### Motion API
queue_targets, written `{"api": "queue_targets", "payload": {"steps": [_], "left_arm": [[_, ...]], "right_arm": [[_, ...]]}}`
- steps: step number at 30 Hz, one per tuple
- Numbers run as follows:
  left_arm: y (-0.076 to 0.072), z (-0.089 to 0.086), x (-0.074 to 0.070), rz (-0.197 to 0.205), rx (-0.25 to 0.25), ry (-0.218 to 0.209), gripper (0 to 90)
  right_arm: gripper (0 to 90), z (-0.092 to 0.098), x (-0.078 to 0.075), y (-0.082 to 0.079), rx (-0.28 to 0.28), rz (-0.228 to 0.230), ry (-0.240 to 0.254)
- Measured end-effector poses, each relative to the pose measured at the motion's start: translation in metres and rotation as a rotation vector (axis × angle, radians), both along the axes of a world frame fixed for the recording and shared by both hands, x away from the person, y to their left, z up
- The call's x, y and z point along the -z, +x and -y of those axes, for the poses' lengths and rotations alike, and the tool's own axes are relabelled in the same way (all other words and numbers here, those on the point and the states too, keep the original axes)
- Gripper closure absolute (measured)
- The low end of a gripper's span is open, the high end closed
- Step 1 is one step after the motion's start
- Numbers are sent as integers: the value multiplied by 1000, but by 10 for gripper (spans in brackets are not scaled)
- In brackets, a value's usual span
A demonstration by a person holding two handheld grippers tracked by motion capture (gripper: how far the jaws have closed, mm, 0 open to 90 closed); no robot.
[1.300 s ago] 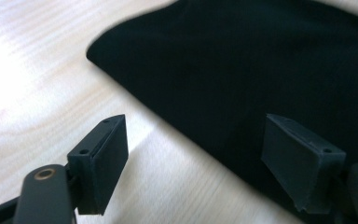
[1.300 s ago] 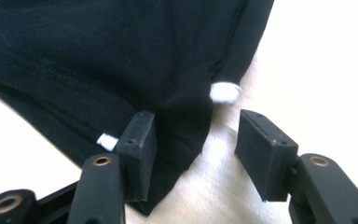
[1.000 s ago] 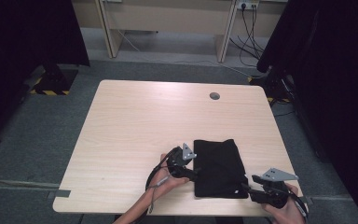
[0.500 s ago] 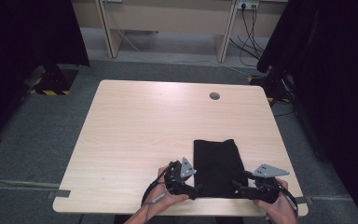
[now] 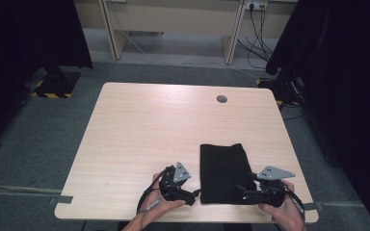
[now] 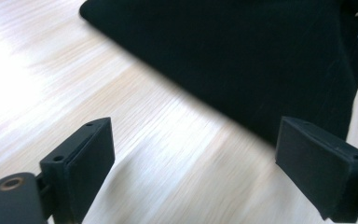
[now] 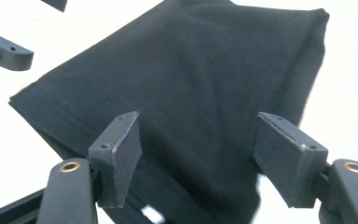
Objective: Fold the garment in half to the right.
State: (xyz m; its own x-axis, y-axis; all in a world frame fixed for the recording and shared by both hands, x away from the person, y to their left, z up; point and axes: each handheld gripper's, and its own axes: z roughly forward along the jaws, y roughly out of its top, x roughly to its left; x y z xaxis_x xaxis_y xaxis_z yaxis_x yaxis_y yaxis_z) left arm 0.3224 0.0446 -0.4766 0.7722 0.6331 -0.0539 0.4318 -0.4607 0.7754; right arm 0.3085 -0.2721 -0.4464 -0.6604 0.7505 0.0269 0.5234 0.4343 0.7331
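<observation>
High view first: table [image 5: 139, 134], then folded black cloth [image 5: 224, 171] at its five o'clock, near the front edge. My left gripper [image 5: 195, 195] sits at the cloth's eight o'clock, my right gripper [image 5: 241, 188] at its five o'clock corner. Both have just been opening; jaws stand apart, nothing pinched, wood under the left [image 6: 193, 163], cloth beneath the right [image 7: 196, 154]. Judgement: the fold is laid. Best to back off level, jaws kept wide, so no pad snags an edge.

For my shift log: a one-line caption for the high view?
Both grippers, left and right, open beside the folded black cloth on the table.
</observation>
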Motion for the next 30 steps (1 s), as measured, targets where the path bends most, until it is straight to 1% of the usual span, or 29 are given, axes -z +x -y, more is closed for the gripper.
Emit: {"api": "queue_targets", "payload": {"steps": [1,2,5,6,7,8,9,11,15,17,18,19,21,23,26,30], "left_arm": [[1,-3,1,-3,-1,3,98],[1,-7,1,-6,-8,4,98],[2,-18,0,-7,-4,9,85],[4,-25,0,4,-23,27,57],[4,-29,-1,9,-33,27,53],[4,-29,-1,9,-33,27,49],[4,-36,-2,13,-42,28,39],[3,-45,-1,20,-57,32,37],[3,-59,3,5,-67,41,26],[3,-65,6,2,-82,52,26],[4,-67,7,5,-95,61,26],[4,-69,8,-2,-102,70,26],[5,-71,8,2,-101,73,26],[6,-73,8,-7,-118,89,25],[7,-77,9,-29,-129,86,1],[7,-78,9,-30,-144,86,0]], "right_arm": [[309,-5,3,3,-6,-15,-2],[309,-5,3,3,-6,-15,-2],[290,-9,8,10,-7,-29,-5],[280,-10,12,14,-3,-41,-5],[272,-11,14,15,-3,-46,-7],[272,-11,14,15,-3,-46,-7],[256,-12,16,17,-6,-51,-10],[246,-13,17,19,-5,-52,-10],[203,-16,21,22,-13,-62,-17],[190,-18,22,23,-15,-62,-17],[185,-19,23,23,-17,-62,-20],[181,-20,23,25,-17,-63,-22],[175,-21,23,28,-26,-59,-27],[175,-23,24,31,-25,-51,-29],[174,-27,25,37,-27,-44,-41],[173,-34,25,46,-25,-39,-48]]}}
